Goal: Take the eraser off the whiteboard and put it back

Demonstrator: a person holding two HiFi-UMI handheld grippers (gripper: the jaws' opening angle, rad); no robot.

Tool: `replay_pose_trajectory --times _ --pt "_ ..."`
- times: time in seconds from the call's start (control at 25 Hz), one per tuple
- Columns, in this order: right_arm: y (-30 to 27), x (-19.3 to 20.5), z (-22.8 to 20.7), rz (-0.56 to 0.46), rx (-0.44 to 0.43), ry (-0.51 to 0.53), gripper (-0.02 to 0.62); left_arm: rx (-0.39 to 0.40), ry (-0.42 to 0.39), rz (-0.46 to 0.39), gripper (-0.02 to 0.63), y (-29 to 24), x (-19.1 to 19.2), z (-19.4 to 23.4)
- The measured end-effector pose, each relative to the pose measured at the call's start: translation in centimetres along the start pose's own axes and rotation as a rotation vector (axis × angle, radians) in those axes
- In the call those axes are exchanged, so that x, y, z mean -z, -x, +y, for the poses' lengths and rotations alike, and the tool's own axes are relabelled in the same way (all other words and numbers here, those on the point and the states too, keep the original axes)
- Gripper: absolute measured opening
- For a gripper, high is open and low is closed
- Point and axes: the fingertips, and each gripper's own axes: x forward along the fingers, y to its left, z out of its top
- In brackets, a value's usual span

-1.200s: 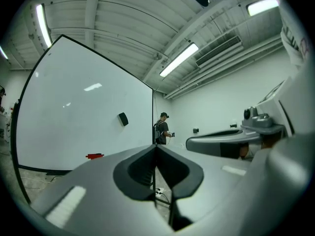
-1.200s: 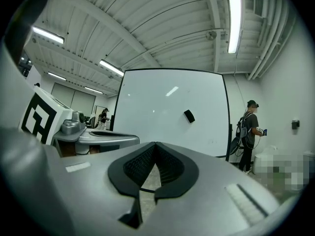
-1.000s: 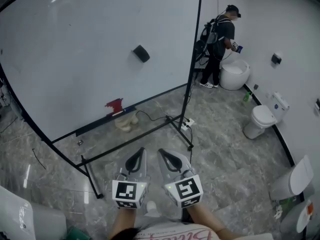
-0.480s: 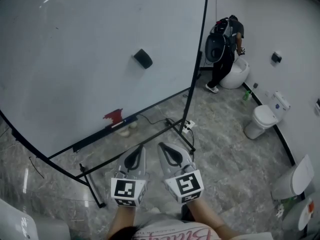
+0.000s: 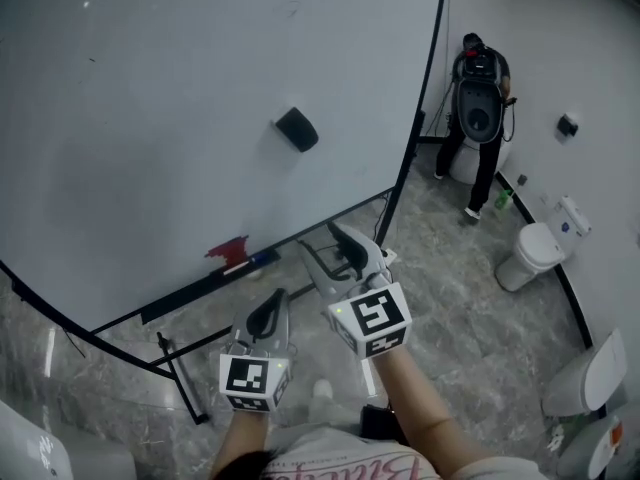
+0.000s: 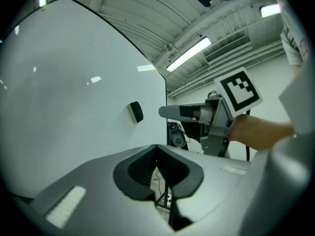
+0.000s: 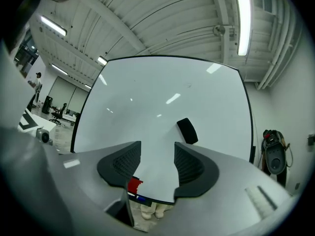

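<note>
Black on white, the eraser [image 5: 297, 129] still clung to the whiteboard [image 5: 150, 118], nearer its right edge. The right gripper [image 5: 320, 239] had risen ahead of the left gripper [image 5: 272, 306] toward it, jaws opening on nothing, so the pickup seemed near, not begun. The left's jaws were pressed together. Beyond the board's right edge, a person [image 5: 480, 78] stood on the grey marble floor [image 5: 450, 308] near a toilet [image 5: 535, 253].
</note>
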Motion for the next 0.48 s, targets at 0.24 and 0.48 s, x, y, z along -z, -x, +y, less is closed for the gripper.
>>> replay_pose_trajectory --times 0.24,0.48 --pt "-7.3 -0.6 -4.7 0.015 -0.014 0.075 0.233 -0.024 -0.025 -0.014 0.000 -5.0 -1.2 2.5" --pt "-12.8 -1.9 -8.5 0.021 -0.006 0.178 0.248 -0.087 -0.039 -0.031 0.000 -8.7 -2.2 4.9"
